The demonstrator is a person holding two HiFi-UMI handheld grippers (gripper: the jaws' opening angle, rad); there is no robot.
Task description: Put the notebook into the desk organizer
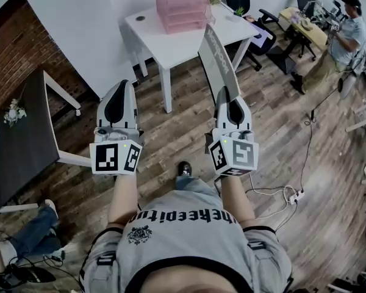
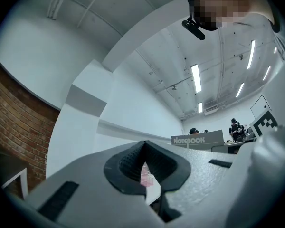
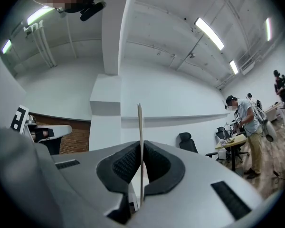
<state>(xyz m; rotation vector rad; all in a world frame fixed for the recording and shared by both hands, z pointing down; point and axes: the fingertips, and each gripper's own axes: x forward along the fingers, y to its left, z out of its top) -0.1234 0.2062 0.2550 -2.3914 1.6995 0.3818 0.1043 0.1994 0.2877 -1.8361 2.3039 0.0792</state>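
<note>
The thing to watch is how the notebook (image 1: 216, 57) stands to the desk organizer (image 1: 182, 5). Your right gripper (image 1: 227, 96) has its jaws closed on the notebook's near edge. From there the cover runs its long way up and away from you, slightly tilted, and the printed face is turned left. In the right gripper view it shows as a thin upright line pinched between the pads. The pink organizer sits on the far white desk (image 1: 171, 44), ahead of those jaws and a little to their left. The right hand is therefore the nearer one and already points roughly along the line you need. In the head view the notebook's far end overlaps the desk's near right side, but you cannot tell from this whether it is above the top or short of it. Your left gripper (image 1: 123, 85) is level with the right one, its jaws together with nothing in them. The wooden floor ahead is open. Mind the white desk's near edge and leg, and the dark desk (image 1: 18, 139) at your left.
</note>
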